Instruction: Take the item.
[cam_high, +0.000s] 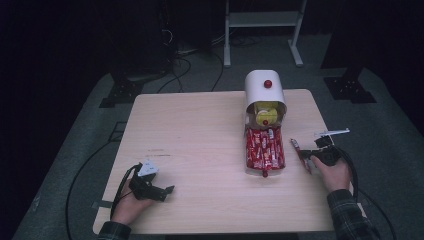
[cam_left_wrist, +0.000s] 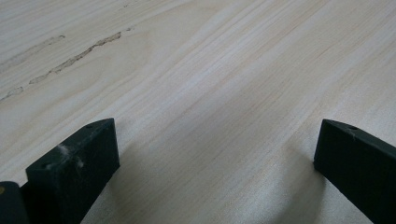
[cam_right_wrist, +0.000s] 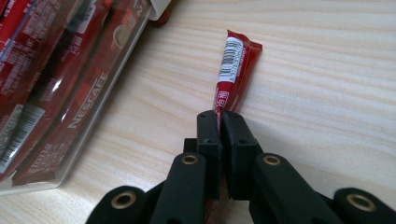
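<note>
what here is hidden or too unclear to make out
- Red sachet: right gripper view, its near end is hidden between the shut jaws of the right gripper.
- Clear tray of sachets: right gripper view, cut off by the left and top edges.
- Yellow item inside the white dispenser: high view, too small and partly covered by the hood.
- Left gripper: high view, jaw gap too small; the left gripper view shows it open.

My left gripper: black body, grey three-cornered plate on top, black cable trailing back past the wrist. Jaw blocks matte black, scuffed w/ pale dust, small screw holes near tips. Right gripper: black too, brass-coloured rivets on the linkage arms behind the jaws, thick black cable looping off the rear. Both sleeves dark plaid, cuffs at wrists.
</note>
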